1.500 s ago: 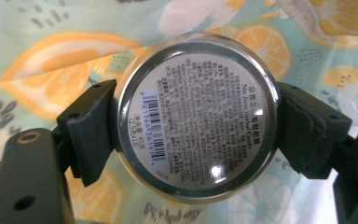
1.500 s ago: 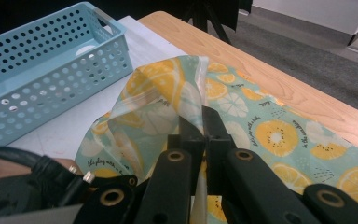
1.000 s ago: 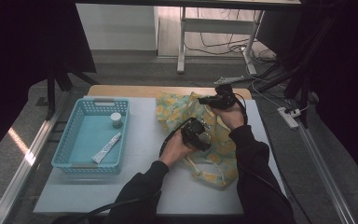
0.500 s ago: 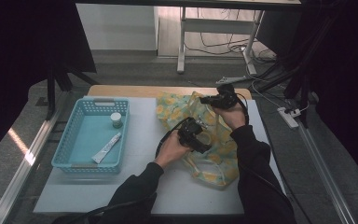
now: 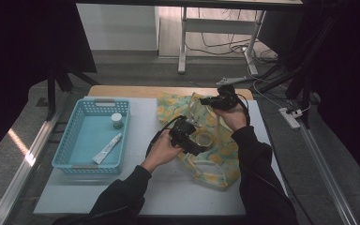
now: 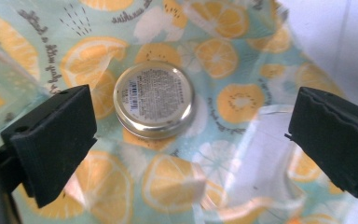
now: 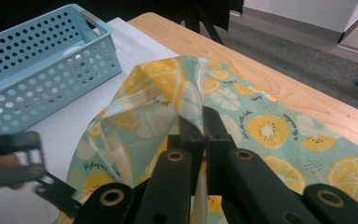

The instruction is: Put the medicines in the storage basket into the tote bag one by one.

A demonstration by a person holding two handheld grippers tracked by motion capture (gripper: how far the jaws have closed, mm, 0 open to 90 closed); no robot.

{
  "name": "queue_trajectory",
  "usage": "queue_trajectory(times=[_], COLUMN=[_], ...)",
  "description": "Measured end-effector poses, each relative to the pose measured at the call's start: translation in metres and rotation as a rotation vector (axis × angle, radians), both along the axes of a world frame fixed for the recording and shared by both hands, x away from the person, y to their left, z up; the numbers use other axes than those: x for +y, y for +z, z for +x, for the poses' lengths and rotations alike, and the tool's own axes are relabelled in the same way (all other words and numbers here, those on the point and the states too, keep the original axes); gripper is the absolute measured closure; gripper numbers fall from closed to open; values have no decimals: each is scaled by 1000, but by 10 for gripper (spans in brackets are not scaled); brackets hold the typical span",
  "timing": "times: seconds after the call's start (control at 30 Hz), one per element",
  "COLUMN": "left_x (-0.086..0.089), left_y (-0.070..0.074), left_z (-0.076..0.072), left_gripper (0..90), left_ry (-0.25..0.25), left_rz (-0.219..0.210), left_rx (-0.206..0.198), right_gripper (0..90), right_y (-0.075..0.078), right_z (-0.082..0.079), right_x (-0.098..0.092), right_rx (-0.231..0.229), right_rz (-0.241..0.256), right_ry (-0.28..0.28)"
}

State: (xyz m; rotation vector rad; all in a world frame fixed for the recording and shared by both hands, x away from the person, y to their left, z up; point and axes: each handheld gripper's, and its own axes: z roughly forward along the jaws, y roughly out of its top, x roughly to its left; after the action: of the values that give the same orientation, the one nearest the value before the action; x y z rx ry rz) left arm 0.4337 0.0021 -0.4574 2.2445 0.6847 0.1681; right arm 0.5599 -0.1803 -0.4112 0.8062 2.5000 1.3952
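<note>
The lemon-print bag [image 5: 215, 150] lies on the white counter [image 5: 136, 187], to the right of the blue basket [image 5: 75, 159] and well apart from it. The right tongs [image 7: 199, 122] are closed on the upper edge of the bag and hold this edge up, so the mouth of the bag stands open; the thin material is pressed between the two black jaws. In the high view the right tongs [image 5: 218, 100] are above the far end of the bag, near the wooden edge of the counter.

A round gold tin [image 6: 154, 99] lies flat inside the bag, on the printed material. The left tongs [image 6: 191, 140] are wide open above it; one jaw is just beside the tin, the other is well apart, and they hold nothing. In the high view the left tongs [image 5: 187, 136] are over the middle of the bag, and the tin [image 5: 202, 139] is just beside them.

Inside the basket there is a small jar [image 5: 116, 120] near its far side and a white tube [image 5: 107, 148] closer to its near side.
</note>
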Motion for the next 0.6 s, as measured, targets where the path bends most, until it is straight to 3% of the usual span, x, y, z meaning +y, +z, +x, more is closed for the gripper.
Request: queue_trajectory(times=[0.1, 0.3, 0.6], left_x=[10, 33, 72], left_y=[6, 17, 23], left_z=[-5, -14, -21], left_gripper=[13, 14, 4], left_ry=[2, 6, 50], left_rz=[-27, -35, -77], left_rx=[0, -5, 1], right_gripper=[893, 893, 893], right_y=[0, 0, 0], right_z=[-1, -2, -5], right_x=[0, 2, 5], right_rx=[0, -1, 1], right_rz=[-2, -3, -4], right_ry=[0, 6, 13])
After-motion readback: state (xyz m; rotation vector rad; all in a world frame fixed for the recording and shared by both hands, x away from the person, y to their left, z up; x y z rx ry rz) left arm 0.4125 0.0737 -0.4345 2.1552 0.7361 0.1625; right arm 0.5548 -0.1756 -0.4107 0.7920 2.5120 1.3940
